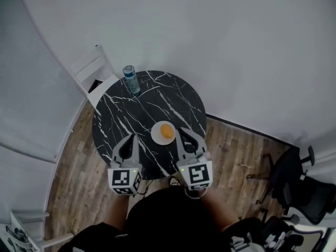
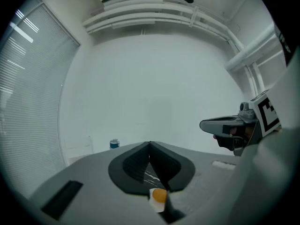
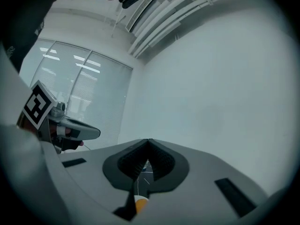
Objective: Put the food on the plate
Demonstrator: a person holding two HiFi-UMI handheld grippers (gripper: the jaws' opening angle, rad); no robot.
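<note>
Two grippers are in view, one per hand, both held low over the near edge of the single round black marbled worktop [image 1: 157, 96]. Going left to right, one white chair [image 1: 92, 67] stands at the far left, just beyond the worktop. One clear bottle [image 1: 130, 80] with a blue label stands upright on the worktop's far left edge. The left gripper [image 2: 150, 145] comes next, over the near left part of the worktop. Its two jaws are pressed together at the tips with nothing between them, and it touches neither plate nor food. Right of it lies the one white plate [image 1: 156, 136], on the near part of the worktop between the two grippers. On it rests the one piece of orange food [image 1: 166, 130], slightly right of the plate's middle. The right gripper [image 3: 148, 142] has its jaws fully closed on each other and is likewise empty. In the head view its tip sits just beside the plate's right rim, and I cannot tell whether it touches. Each gripper's own view shows the plate and the orange food just below the closed jaws. Far right, well away from the worktop, one black office chair [image 1: 302, 185] stands on the wooden floor [image 1: 231, 151].
</note>
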